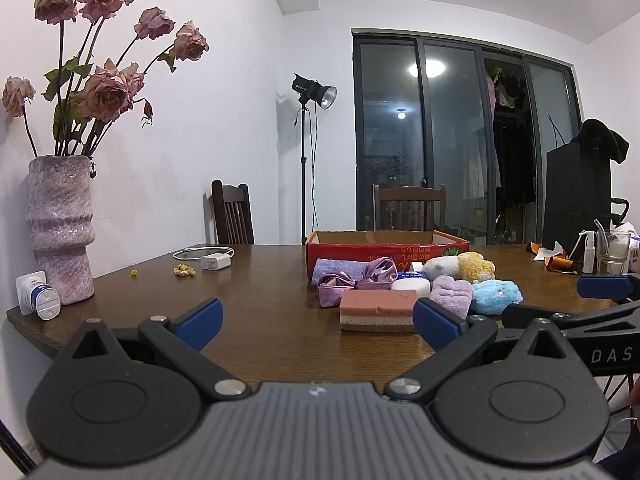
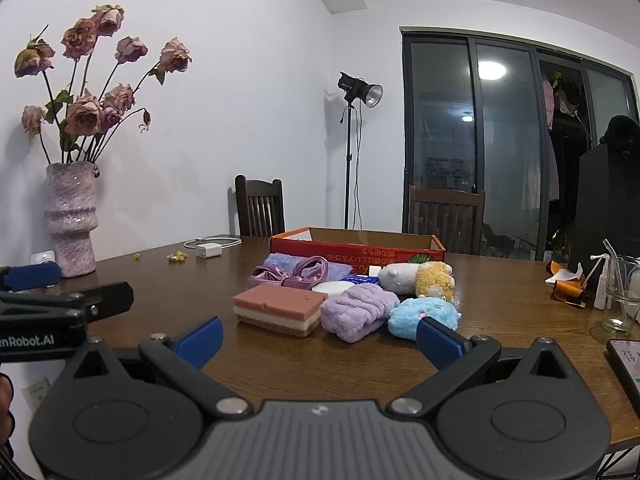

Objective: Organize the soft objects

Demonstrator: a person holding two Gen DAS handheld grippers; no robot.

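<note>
On the brown table [image 2: 280,364], near its far left corner, stands one pink vase [image 2: 72,216] with dried roses, and right of it, along the far edge, lie one white charger [image 2: 208,249] with its cable and a few yellow crumbs [image 2: 177,257]. In the middle, toward the far edge, sits one red cardboard box [image 2: 356,249], open at the top. The soft things lie in one heap just in front of it: one pink layered sponge [image 2: 278,309], one shiny purple bow [image 2: 288,276], one folded purple towel [image 2: 358,310], one white and yellow plush toy [image 2: 418,278] and one blue plush toy [image 2: 424,316], all touching each other. Between the heap and the near edge the wood is bare. At the right edge stand one glass [image 2: 620,292] and one phone [image 2: 626,364]. The left gripper [image 1: 318,322] hovers low over the near edge, released, holding nothing, level and facing the sponge. The right gripper [image 2: 320,338] hangs beside it, also released and level, facing the towel.
</note>
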